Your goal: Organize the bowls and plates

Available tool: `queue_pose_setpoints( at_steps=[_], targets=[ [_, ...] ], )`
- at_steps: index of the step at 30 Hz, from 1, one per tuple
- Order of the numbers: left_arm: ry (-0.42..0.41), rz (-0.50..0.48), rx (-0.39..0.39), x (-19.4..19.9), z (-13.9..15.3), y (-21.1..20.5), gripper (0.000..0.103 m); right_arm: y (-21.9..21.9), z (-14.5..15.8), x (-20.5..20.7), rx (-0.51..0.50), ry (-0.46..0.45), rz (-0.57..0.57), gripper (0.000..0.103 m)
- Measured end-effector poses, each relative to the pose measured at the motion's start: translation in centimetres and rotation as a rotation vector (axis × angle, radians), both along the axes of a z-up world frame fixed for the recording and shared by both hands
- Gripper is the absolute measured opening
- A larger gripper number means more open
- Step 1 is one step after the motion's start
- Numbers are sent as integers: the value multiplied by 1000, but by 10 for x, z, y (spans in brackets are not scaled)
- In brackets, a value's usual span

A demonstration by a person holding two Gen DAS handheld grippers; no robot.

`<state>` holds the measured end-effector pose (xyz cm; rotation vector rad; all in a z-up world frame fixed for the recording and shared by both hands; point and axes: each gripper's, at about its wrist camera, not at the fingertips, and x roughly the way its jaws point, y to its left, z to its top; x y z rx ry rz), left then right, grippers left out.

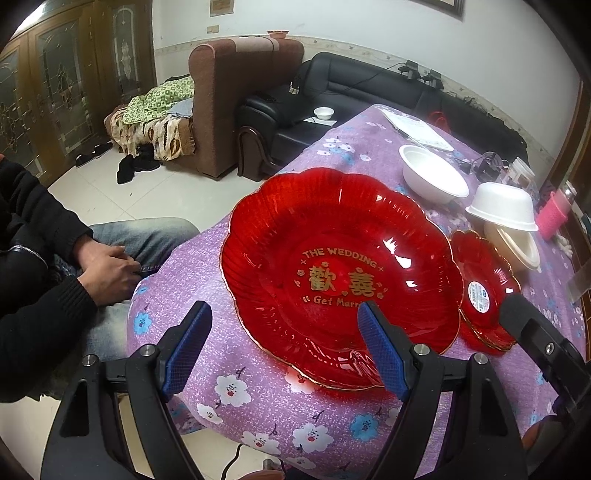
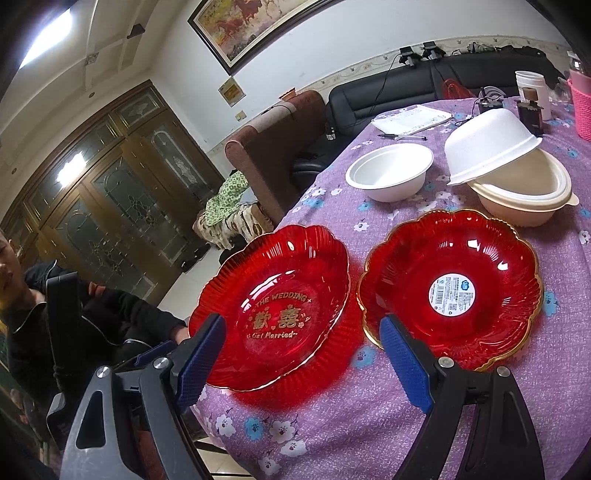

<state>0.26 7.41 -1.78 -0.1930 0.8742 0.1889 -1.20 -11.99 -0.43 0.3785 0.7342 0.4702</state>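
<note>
Red scalloped plate (image 2: 273,314) reads "THE WEDDING… Get Married"; its stickered twin (image 2: 452,291) sits beside it. Both claws, left (image 1: 284,350) and right (image 2: 303,354), gape empty.

Bright ceiling lights (image 2: 48,33) flare at upper left, white glare spots dot the red plates (image 2: 454,288), fisheye edges darken and bend.

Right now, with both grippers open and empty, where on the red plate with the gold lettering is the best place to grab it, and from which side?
Probably the near scalloped rim of the lettered red plate, approached from the table's near edge. The rim flares up off the purple tablecloth and slightly overhangs the edge, so one finger could slip under it. The left gripper already straddles that rim; the right gripper sits between both plates.
</note>
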Motion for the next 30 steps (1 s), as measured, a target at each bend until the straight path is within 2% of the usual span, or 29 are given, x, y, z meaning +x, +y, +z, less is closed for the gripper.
queue_pose_setpoints(
  at_steps=[18, 23, 30],
  targets=[
    [11, -4, -6, 1, -2, 4, 82, 4, -3, 4, 6, 27, -3, 87],
    [39, 2, -9, 9, -5, 12, 82, 8, -5, 5, 3, 47, -6, 87],
    [101, 1, -9, 22, -13, 21, 82, 16, -13, 15, 10, 125, -32, 87]
  ],
)
